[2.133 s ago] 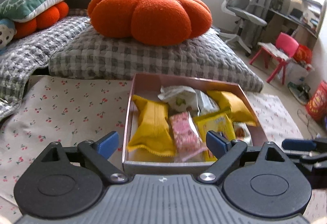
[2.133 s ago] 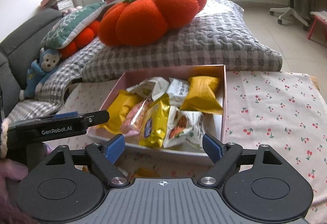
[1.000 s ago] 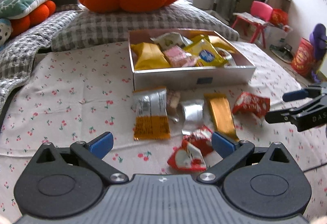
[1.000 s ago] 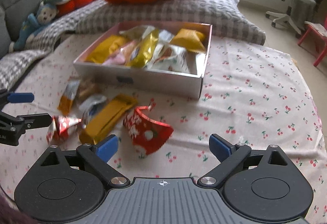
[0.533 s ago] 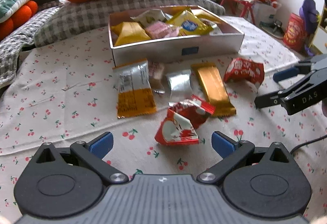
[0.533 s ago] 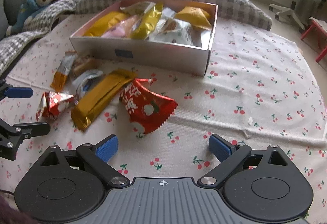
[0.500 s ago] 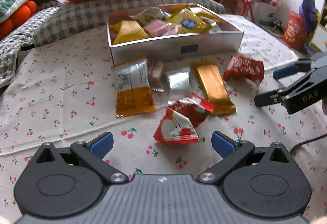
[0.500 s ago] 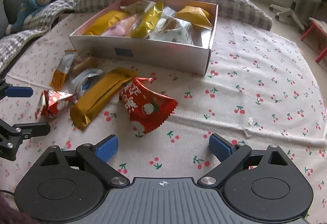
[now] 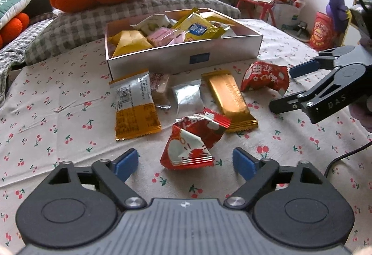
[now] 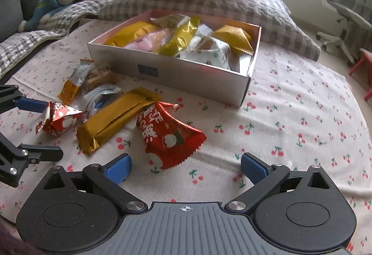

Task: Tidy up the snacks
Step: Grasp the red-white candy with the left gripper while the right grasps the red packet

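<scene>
Both tools stand released and grasp nothing. The left gripper (image 9: pixel 186 162) hangs low over the cherry-print cloth (image 9: pixel 58 96), a crumpled red packet (image 9: pixel 193 141) just ahead between its spread fingers. The right gripper (image 10: pixel 186 167) faces another red packet (image 10: pixel 167 138) the same way. A gold bar (image 9: pixel 229 101), a silver pouch (image 9: pixel 187 98) and an orange-and-silver packet (image 9: pixel 136 106) lie close together in front of the silver box (image 9: pixel 181 59), which holds more snacks.

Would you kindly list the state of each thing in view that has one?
Left tongs: open, empty.
Right tongs: open, empty.
Box: lidless, full of snacks.
Near red packet: crumpled, on cloth.
Far red packet: puffed, on cloth.
Gold bar: sealed, flat.
Silver-orange packet: sealed, flat.
</scene>
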Available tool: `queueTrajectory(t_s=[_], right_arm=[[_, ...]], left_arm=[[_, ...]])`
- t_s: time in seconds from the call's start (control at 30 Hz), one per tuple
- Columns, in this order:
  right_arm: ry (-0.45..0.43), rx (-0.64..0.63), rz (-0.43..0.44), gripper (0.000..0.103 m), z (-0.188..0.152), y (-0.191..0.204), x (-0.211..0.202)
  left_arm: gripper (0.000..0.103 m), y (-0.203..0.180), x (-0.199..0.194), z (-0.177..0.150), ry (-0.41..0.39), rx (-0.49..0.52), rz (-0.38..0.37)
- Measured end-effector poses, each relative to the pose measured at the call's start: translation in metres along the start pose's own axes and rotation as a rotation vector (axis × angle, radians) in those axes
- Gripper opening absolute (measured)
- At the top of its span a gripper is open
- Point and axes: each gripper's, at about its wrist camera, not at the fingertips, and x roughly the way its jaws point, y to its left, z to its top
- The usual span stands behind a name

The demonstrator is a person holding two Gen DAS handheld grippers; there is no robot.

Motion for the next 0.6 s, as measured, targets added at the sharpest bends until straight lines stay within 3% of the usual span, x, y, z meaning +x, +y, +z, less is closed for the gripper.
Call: queueTrajectory(t_s=[0.37, 0.6], right_arm=[[-0.042, -0.046, 0.004, 0.099, 0.005, 0.005, -0.003], [-0.058, -0.066, 0.011, 0.085, 0.009, 0.011, -0.006]], left_arm=[[0.052, -0.004, 0.002, 0.007, -0.016, 0.008, -0.019], [0.041, -0.005, 0.0, 0.009, -0.025, 0.007, -0.007]])
